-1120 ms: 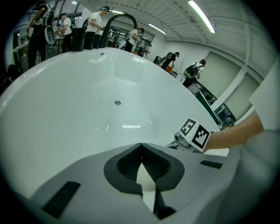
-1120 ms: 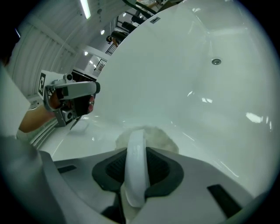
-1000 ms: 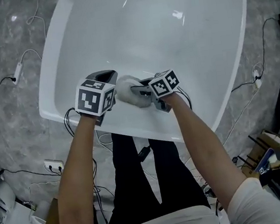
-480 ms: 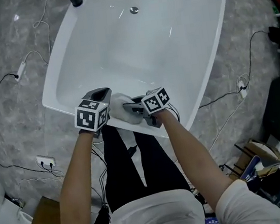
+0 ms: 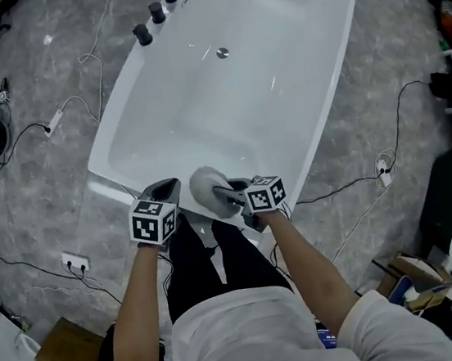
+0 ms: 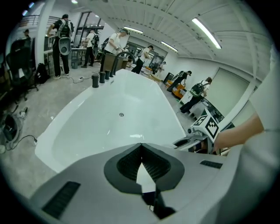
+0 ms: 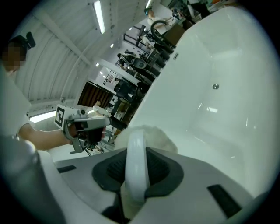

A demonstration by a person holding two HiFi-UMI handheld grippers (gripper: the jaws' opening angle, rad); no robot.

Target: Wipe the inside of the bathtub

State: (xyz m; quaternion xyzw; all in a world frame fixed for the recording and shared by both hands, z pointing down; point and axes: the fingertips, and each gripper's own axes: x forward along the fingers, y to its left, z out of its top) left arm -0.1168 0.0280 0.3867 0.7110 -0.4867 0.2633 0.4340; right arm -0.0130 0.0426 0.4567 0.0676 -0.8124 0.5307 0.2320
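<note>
The white bathtub point(image 5: 115, 153) runs away from me, with its drain point(image 5: 222, 52) in the floor; the tub also fills the left gripper view point(image 6: 78, 131) and the right gripper view point(image 7: 227, 57). My right gripper point(image 5: 226, 192) is shut on the white handle point(image 7: 135, 164) of a fluffy white wiping pad point(image 5: 207, 188), held over the tub's near rim. The pad point(image 7: 155, 133) bulges past the jaws. My left gripper point(image 5: 165, 190) hangs just left of the pad, over the same rim. Its jaws point(image 6: 141, 146) meet at the tips with nothing between them.
Dark tap knobs point(image 5: 142, 34) stand on the tub's far left rim. Cables and a power strip point(image 5: 78, 263) lie on the grey floor at left, more cables point(image 5: 381, 170) at right. A cardboard box point(image 5: 62, 347) sits near left. People point(image 6: 113, 41) stand far behind the tub.
Both grippers and the pad have drawn back from inside the tub's near end to over its near rim. The view has pulled back, so the whole tub shows.
</note>
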